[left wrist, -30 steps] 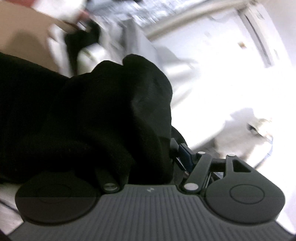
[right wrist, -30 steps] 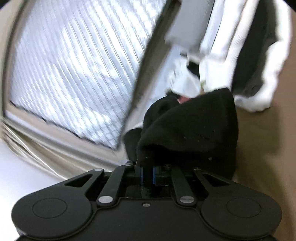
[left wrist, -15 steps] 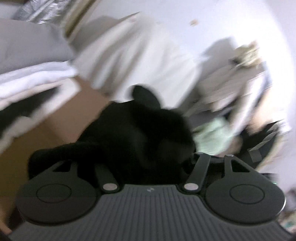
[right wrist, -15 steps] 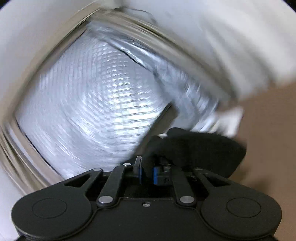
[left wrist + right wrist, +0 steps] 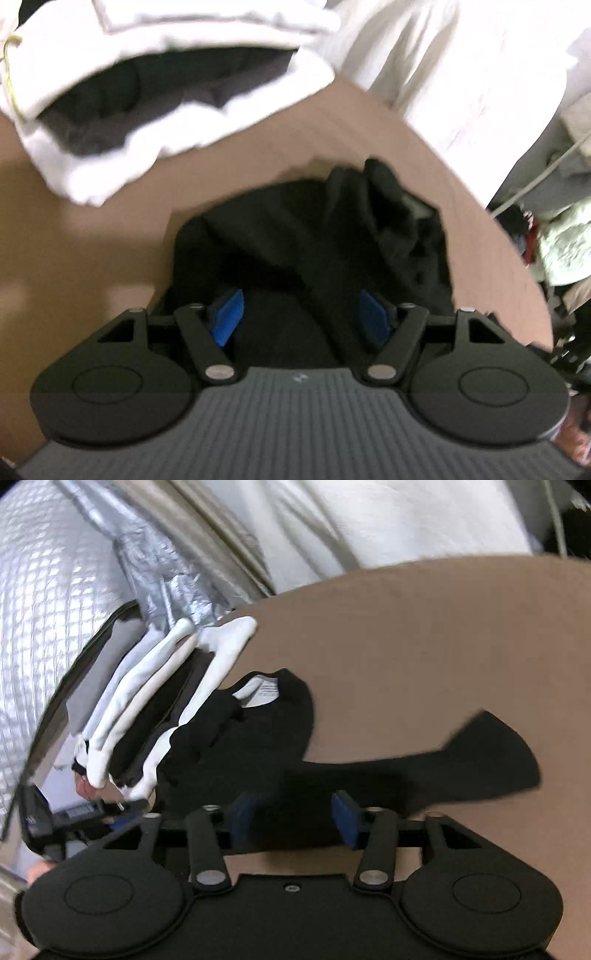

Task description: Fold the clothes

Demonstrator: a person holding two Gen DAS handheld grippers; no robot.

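Lying crumpled on the brown desk, the black garment filled the lower centre of the left wrist view, with the stack of folded white and dark clothes in the upper left of that frame. The left tongs stood released, blue pads wide apart, dark cloth bunched between them but not pinched. In the right wrist view the same stack sat at the left, touching the garment's collar end, where a white label showed. From there the garment stretched rightward, its long axis running roughly left to right across the frame, and a sleeve-like flap pointed to the right edge. The right tongs had just been opening and hung released over the cloth, gripping nothing. Judging from this, the main risk was a lopsided fold: the heaped left part could hide layers, so a pinch might catch several thicknesses, or drag the neighbouring stack askew.
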